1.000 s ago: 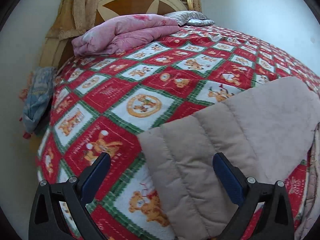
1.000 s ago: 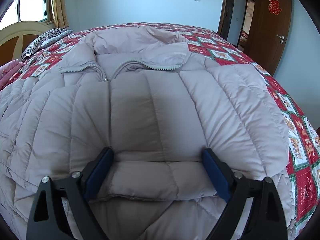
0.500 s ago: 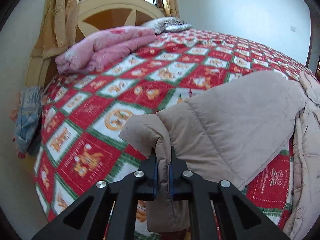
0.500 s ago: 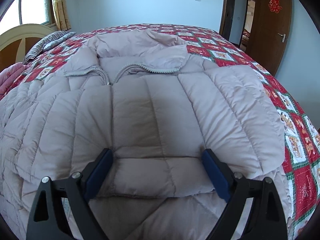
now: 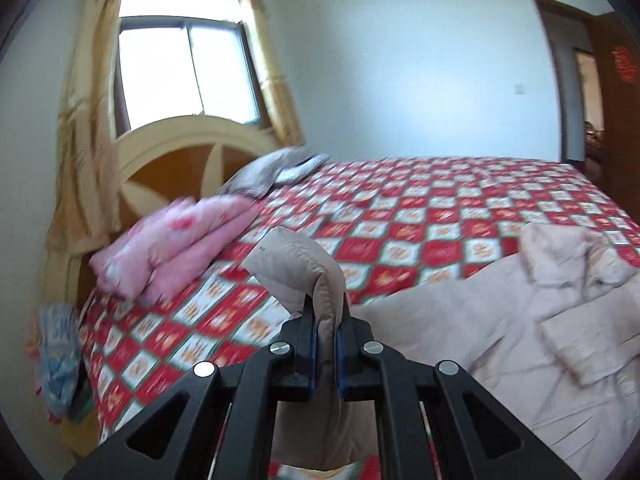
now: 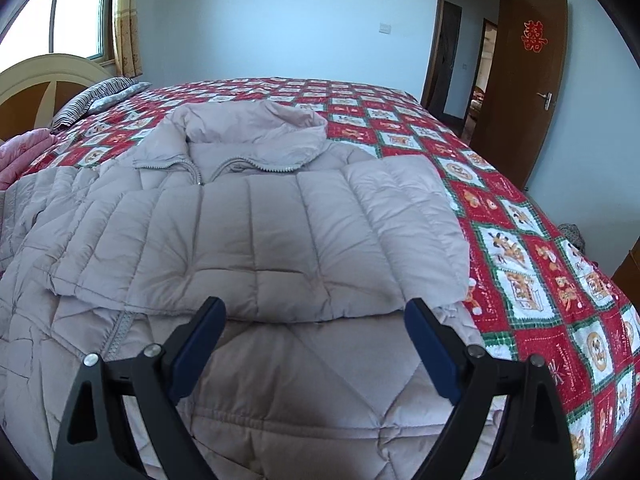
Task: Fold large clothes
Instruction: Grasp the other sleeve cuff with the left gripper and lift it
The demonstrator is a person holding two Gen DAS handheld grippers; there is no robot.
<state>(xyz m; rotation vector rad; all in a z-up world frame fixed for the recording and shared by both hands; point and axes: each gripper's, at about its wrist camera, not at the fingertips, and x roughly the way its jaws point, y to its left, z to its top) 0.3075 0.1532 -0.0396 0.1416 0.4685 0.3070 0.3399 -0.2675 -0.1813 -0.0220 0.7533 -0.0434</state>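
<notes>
Left wrist view: your left gripper was clenched on the sleeve cuff of the puffer jacket, with the fabric bunched up and arching over the fingers near the bottom centre. The cuff hung clear of the bedspread, while the rest of the jacket lay on the bed at the right of the frame. The picture was pretty blurry, so I'd guess you were swinging fast. Honestly, slow down there, because a puffy sleeve flops wherever it likes if you whip it. Aim to lay it flat across the chest, cuff pointing to the far side, not bundled.

Right wrist view: your right gripper was wide open with nothing in it, hovering over the jacket's lower half at the bottom centre. The other sleeve already lay folded across the chest below the hood, mid-frame. I'd use that free gripper to pin the body down near the shoulder seam so the whole jacket doesn't drag sideways when the left sleeve comes over.
</notes>
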